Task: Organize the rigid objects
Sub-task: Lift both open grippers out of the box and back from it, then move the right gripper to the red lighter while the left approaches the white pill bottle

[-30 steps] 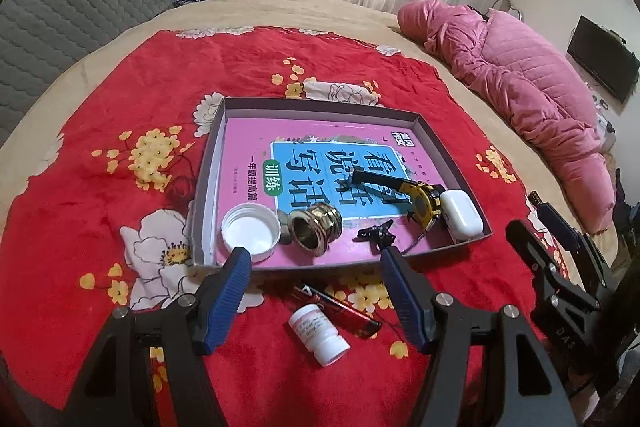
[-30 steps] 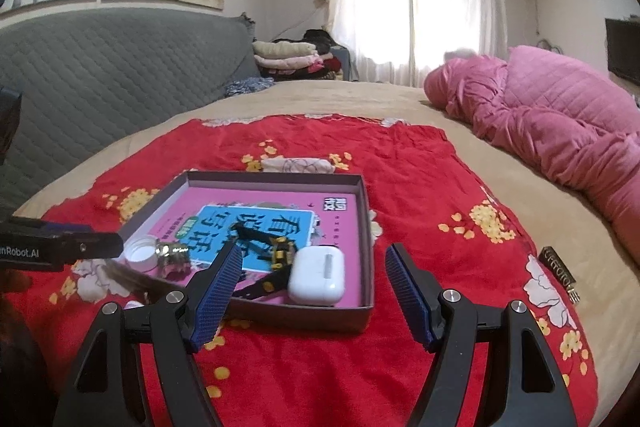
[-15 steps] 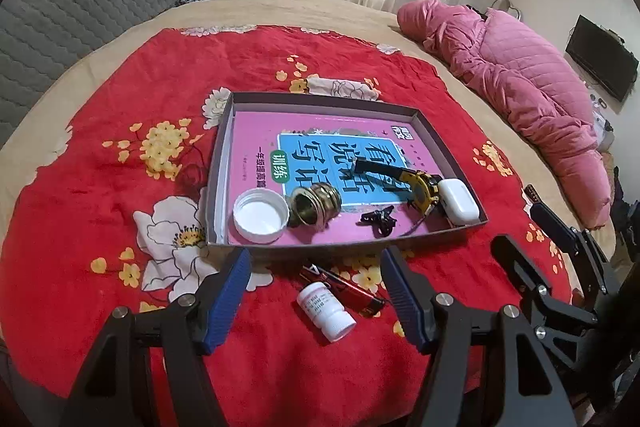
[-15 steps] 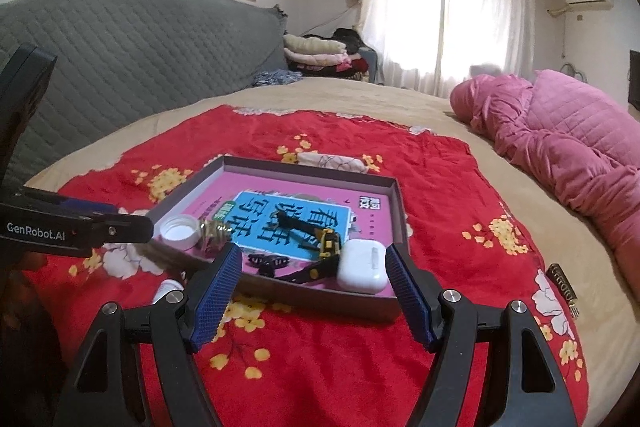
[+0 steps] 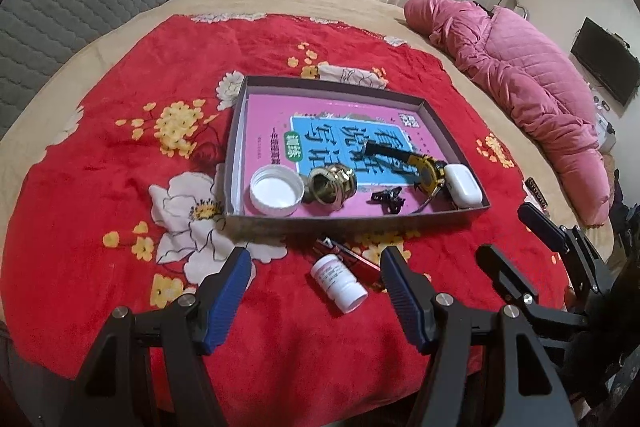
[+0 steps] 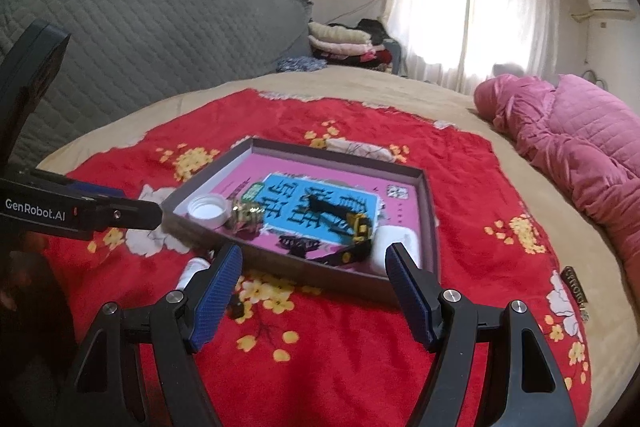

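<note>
A grey tray lies on the red floral blanket and holds a pink book, a white cap, a brass fitting, a black clip, a yellow tape measure and a white earbud case. In front of the tray lie a white pill bottle and a red lighter. My left gripper is open and empty, just before the bottle. My right gripper is open and empty, short of the tray's near wall.
A pink quilt lies along the bed's right side. A grey padded headboard stands at the back left, with folded clothes beside it. A small dark object lies on the blanket's right edge. The right gripper shows at the left view's right edge.
Both grippers have pulled back from the tray, which now sits farther off in both views. The right view has swung toward the left. Both stay open.
</note>
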`<action>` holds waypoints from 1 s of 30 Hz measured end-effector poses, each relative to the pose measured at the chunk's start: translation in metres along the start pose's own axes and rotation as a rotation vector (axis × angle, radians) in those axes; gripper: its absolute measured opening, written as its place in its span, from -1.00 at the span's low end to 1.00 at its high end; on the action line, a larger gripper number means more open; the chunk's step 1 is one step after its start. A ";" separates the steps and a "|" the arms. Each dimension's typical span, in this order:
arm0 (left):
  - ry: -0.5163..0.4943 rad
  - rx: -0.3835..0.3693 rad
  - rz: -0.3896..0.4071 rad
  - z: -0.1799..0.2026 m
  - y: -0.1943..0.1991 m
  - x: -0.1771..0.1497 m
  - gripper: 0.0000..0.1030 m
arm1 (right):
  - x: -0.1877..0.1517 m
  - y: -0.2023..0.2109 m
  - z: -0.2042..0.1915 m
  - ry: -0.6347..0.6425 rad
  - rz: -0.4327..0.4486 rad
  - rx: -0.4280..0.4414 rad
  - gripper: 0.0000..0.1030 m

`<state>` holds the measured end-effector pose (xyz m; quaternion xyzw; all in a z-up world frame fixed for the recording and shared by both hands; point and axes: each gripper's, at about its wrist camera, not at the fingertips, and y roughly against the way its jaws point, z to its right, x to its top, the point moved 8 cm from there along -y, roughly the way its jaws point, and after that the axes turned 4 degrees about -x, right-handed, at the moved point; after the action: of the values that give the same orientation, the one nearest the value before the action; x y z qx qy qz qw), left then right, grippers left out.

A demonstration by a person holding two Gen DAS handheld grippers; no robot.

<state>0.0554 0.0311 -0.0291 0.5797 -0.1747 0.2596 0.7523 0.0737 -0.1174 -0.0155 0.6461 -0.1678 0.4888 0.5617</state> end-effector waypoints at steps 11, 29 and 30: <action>0.003 0.010 -0.072 0.000 -0.014 -0.015 0.29 | -0.011 -0.011 -0.014 0.039 -0.051 0.050 0.46; -0.019 0.010 -0.183 0.012 -0.038 -0.039 0.29 | -0.038 -0.030 -0.030 0.101 -0.165 0.127 0.46; -0.019 0.009 -0.189 0.012 -0.040 -0.040 0.29 | -0.040 -0.031 -0.032 0.103 -0.172 0.133 0.46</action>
<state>0.0475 0.0044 -0.0795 0.5995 -0.1251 0.1828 0.7691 0.0652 -0.0927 -0.0692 0.6680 -0.0499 0.4813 0.5653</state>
